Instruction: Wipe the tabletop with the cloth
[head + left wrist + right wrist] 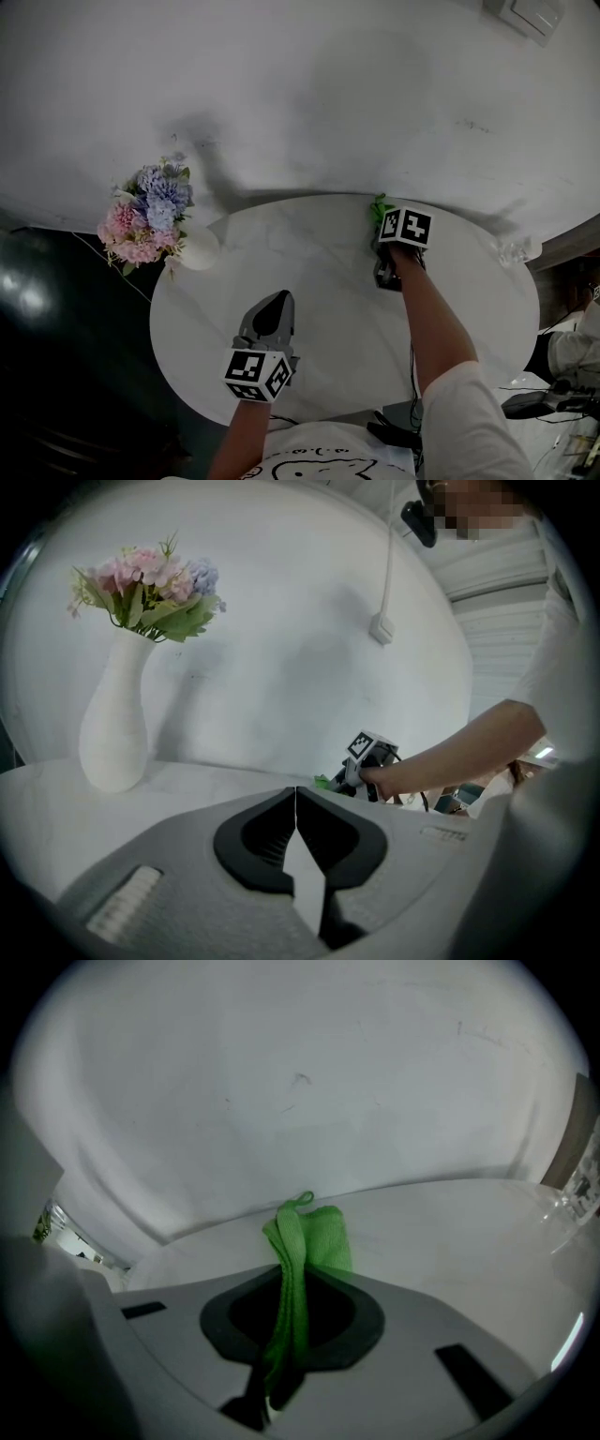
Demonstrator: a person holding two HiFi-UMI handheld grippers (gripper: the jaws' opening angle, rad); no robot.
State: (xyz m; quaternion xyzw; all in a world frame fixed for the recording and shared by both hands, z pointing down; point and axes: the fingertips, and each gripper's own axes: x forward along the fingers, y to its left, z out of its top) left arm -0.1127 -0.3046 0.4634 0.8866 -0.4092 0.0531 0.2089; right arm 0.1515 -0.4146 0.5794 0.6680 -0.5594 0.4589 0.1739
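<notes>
The left hand-held gripper [278,302] is hovering clenched and empty, nearer than the vase [198,248]. The right hand-held gripper [291,1288] is grasping the cloth [319,1237] at the tabletop's [328,272] far edge, well right of the vase. Wiping is seemingly just starting, with most of the surface left.

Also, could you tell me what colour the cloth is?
Bright green; the folded fabric cloth shows best in the right gripper view.

No words, brands or numbers I can actually read from here. The only printed stuff is black square code patterns on the white marker cube [255,373] of my left gripper [278,302] and the matching cube [410,227] of my right gripper [379,221].
</notes>
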